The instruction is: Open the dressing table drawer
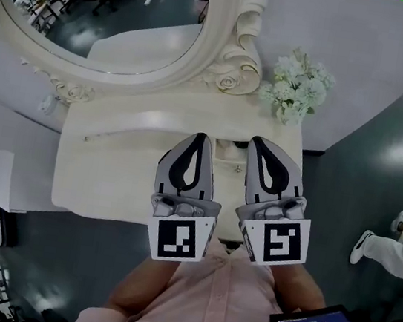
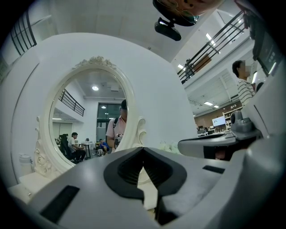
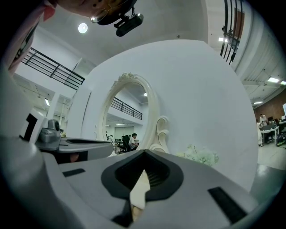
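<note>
both grippers are parked side by side over the front half of the cream dressing table (image 1: 109,173), pointing at the big oval mirror (image 1: 95,20) with the carved scroll frame. the left gripper (image 1: 200,137) has its fingers clenched, tips meeting with nothing between them, and you can see that straight on in its own view (image 2: 143,150). same for the right gripper (image 1: 258,141): fingers pressed together and empty (image 3: 144,154), with only the pale table top showing through the slit lower down.

as for the drawer, i honestly can't pick out its front from this steep top-down angle. there's a small knob-looking dot (image 1: 238,169) in the gap between the two grippers, near the table's front edge, and neither gripper touches it.

a bunch of white flowers (image 1: 296,88) sits at the back right corner of the table, just beside the mirror frame. the person's pink shirt (image 1: 218,301) fills the bottom of the head view.
</note>
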Tool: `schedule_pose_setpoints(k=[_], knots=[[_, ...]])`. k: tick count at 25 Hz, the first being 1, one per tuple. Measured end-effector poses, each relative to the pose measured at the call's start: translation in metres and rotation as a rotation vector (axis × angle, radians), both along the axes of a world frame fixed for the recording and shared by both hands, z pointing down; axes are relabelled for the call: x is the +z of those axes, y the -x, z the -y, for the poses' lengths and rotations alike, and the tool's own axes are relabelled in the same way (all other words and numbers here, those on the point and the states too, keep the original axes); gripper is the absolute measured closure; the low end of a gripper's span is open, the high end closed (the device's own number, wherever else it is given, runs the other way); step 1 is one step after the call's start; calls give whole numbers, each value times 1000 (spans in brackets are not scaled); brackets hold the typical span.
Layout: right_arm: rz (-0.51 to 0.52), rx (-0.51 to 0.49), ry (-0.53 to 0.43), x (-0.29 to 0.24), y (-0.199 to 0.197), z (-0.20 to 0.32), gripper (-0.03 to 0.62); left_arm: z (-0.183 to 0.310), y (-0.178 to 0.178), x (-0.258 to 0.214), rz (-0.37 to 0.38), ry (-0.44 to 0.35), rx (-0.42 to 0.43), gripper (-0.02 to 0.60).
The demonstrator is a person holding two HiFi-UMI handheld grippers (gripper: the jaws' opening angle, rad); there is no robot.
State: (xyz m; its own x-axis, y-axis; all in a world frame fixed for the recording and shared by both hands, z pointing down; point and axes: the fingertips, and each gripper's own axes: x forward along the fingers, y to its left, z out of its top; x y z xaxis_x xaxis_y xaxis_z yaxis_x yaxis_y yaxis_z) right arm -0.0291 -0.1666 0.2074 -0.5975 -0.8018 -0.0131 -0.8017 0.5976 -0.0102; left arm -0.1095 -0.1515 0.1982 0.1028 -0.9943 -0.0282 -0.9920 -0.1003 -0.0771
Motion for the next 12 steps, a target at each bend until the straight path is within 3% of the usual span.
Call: schedule_pose_setpoints(k=[12], knots=[[9, 5, 1, 0, 3, 4, 576, 3, 3, 3, 3, 11, 0, 560]])
